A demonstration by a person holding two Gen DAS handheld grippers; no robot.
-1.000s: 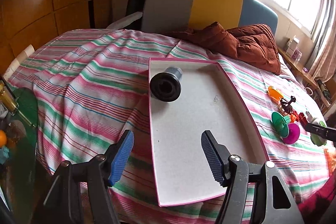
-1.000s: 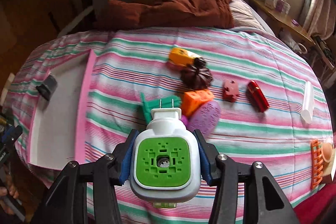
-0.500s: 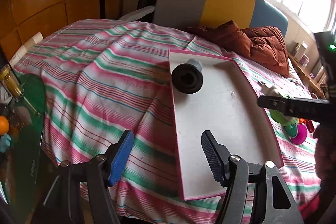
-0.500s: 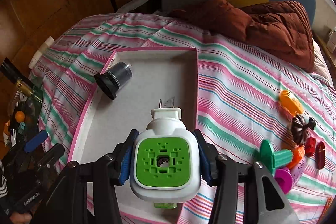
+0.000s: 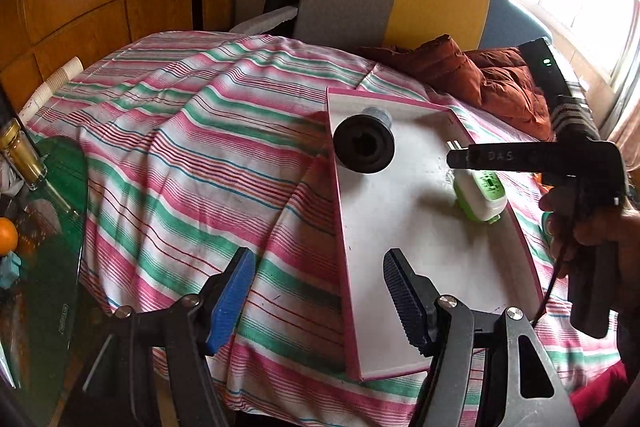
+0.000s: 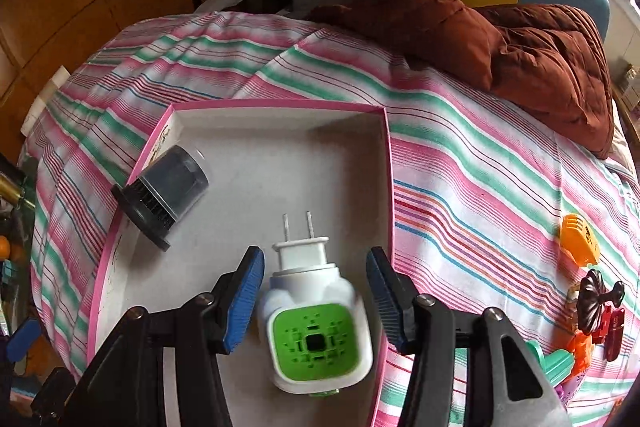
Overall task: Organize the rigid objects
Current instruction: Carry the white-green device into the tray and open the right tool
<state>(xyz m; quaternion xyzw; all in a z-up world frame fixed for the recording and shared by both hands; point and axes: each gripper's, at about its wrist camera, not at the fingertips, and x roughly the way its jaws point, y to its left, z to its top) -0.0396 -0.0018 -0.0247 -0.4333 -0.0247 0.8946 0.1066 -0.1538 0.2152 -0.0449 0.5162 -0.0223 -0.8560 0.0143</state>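
Note:
A white tray with a pink rim (image 6: 280, 155) lies on the striped bed; it also shows in the left wrist view (image 5: 400, 239). A white and green plug-in device (image 6: 316, 323) lies in the tray between the open fingers of my right gripper (image 6: 316, 293), not clamped; it shows in the left wrist view too (image 5: 480, 193). A dark cylindrical part (image 6: 164, 193) lies on its side at the tray's left rim, also in the left wrist view (image 5: 364, 143). My left gripper (image 5: 318, 301) is open and empty over the tray's near left edge.
Small toys lie on the bed right of the tray: an orange piece (image 6: 578, 239), a dark brown knob (image 6: 596, 301), red and green pieces (image 6: 560, 359). A rust-brown quilt (image 6: 520, 55) lies at the bed's far side. A glass table with bottles (image 5: 24, 155) stands left.
My right gripper has opened and let go of the plug-in device, which now lies in the tray. The left gripper has shifted slightly left and stays open.

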